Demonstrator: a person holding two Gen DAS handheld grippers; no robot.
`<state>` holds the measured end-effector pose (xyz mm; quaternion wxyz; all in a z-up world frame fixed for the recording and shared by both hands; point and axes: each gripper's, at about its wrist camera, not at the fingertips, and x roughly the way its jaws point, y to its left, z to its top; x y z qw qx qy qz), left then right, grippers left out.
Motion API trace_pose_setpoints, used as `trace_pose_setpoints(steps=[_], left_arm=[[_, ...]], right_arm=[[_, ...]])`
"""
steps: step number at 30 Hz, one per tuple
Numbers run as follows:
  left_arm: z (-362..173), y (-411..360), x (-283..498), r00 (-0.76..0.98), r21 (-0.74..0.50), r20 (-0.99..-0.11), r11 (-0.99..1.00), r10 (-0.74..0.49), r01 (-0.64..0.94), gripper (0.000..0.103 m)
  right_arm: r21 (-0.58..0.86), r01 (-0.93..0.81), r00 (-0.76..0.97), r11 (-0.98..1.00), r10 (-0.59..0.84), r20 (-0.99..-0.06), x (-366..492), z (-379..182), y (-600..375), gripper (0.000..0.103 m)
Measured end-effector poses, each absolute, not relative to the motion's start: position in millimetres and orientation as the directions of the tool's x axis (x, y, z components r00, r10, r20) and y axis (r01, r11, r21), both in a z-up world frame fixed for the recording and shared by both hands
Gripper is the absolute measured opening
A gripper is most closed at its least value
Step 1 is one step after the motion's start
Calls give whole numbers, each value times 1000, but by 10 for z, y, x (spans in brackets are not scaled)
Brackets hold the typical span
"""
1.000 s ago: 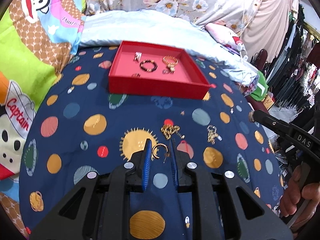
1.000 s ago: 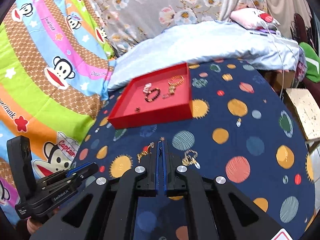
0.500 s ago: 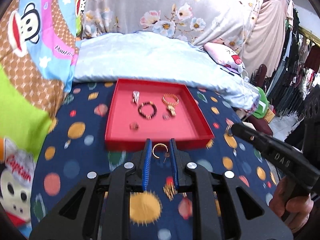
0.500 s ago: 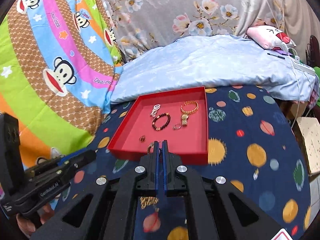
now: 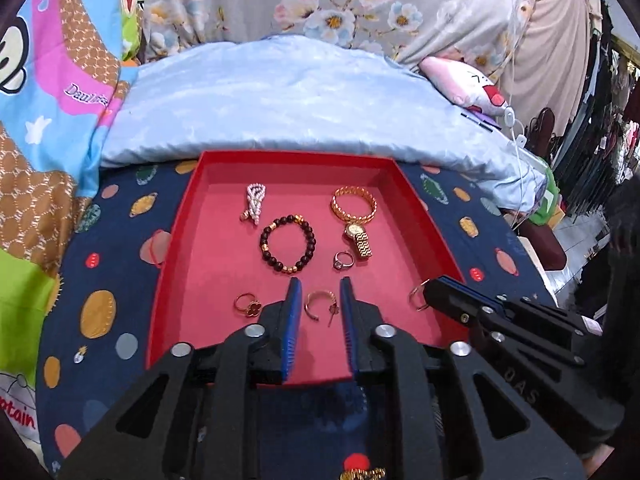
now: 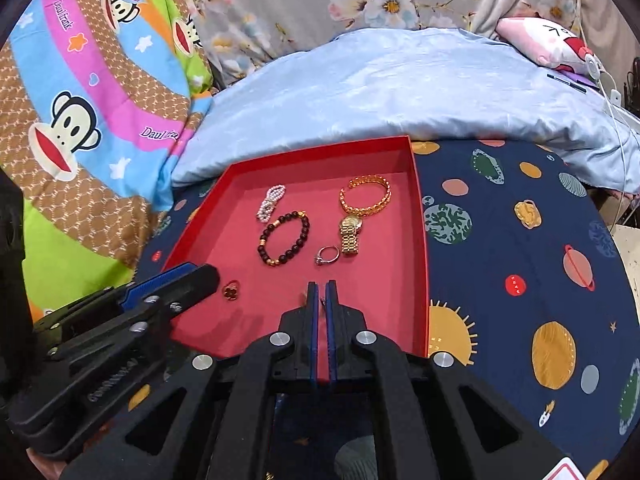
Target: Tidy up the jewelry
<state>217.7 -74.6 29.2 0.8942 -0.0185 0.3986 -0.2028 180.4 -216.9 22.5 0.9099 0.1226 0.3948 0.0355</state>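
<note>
While tilted down over the red tray point(image 5: 176, 248), the left gripper point(image 5: 317, 292) has just been opening; a gold hoop earring point(image 5: 318, 305) sits loose between its parted blue pads. Right-wrist view: the right gripper point(image 6: 321, 286), over the tray's near edge, has just parted to a narrow slit; whether it pinches anything cannot be told.

Both wrist views overlook red tray point(image 5: 172, 280), seemingly close
</note>
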Motion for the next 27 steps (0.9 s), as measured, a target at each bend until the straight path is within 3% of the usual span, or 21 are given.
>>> trace_pose_setpoints(steps=[2, 4, 10, 16, 27], left_arm=[[262, -733, 2212, 607, -194, -709, 927, -359, 321, 50], [291, -698, 2189, 615, -197, -703, 929, -356, 313, 51], [438, -458, 1906, 647, -196, -686, 940, -334, 278, 51], [400, -205, 1442, 635, -190, -708, 949, -309, 250, 55], [32, -11, 819, 563, -190, -777, 958, -281, 215, 66]], right_arm=[[249, 37, 691, 968, 155, -706, 1782, 236, -2181, 15], [243, 46, 703, 969, 141, -697, 1733, 284, -2202, 24], [267, 69, 720, 961, 137, -681, 1316, 428, -2285, 34], [245, 102, 704, 964, 104, -702, 748, 379, -2318, 40], [247, 149, 598, 958, 112, -794, 182, -162, -2303, 41]])
